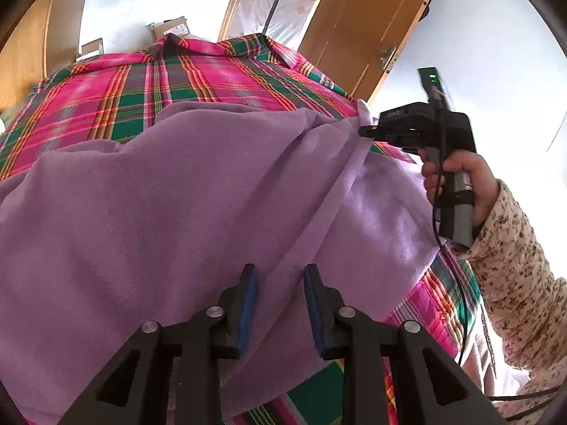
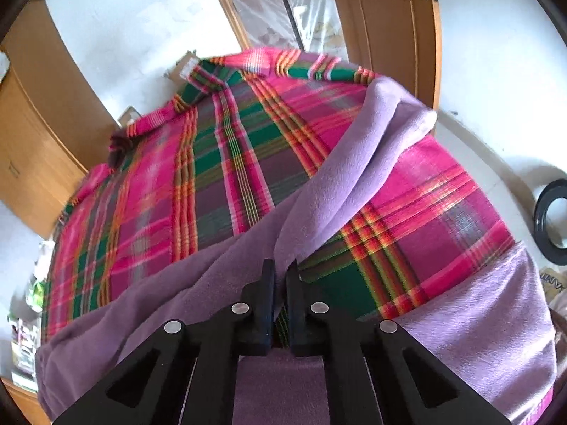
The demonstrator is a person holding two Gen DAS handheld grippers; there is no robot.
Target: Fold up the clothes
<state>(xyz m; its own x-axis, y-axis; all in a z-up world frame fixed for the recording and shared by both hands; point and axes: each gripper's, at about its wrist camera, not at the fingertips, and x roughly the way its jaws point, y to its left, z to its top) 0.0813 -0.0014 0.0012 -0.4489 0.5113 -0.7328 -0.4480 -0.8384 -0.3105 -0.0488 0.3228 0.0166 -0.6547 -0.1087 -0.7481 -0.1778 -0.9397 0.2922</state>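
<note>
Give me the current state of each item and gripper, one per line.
purple garment: rumpled, part-folded, lying on the plaid cloth.
plaid cloth: spread flat under it.
left gripper: open, astride a fold ridge of the garment.
right gripper: shut on the garment's edge.
wooden door: open or shut, cannot tell.

Right gripper [image 2: 280, 276] at 6 o'clock, its black jaws nearly closed on a raised ridge of the lilac fleece garment [image 2: 358, 163]. The ridge runs up toward 1 o'clock across a pink-and-green plaid cover [image 2: 219, 177]. More fleece lies flat at 4 o'clock and 8 o'clock. A wooden door [image 2: 389, 24] stands at 12 to 1 o'clock.
</note>
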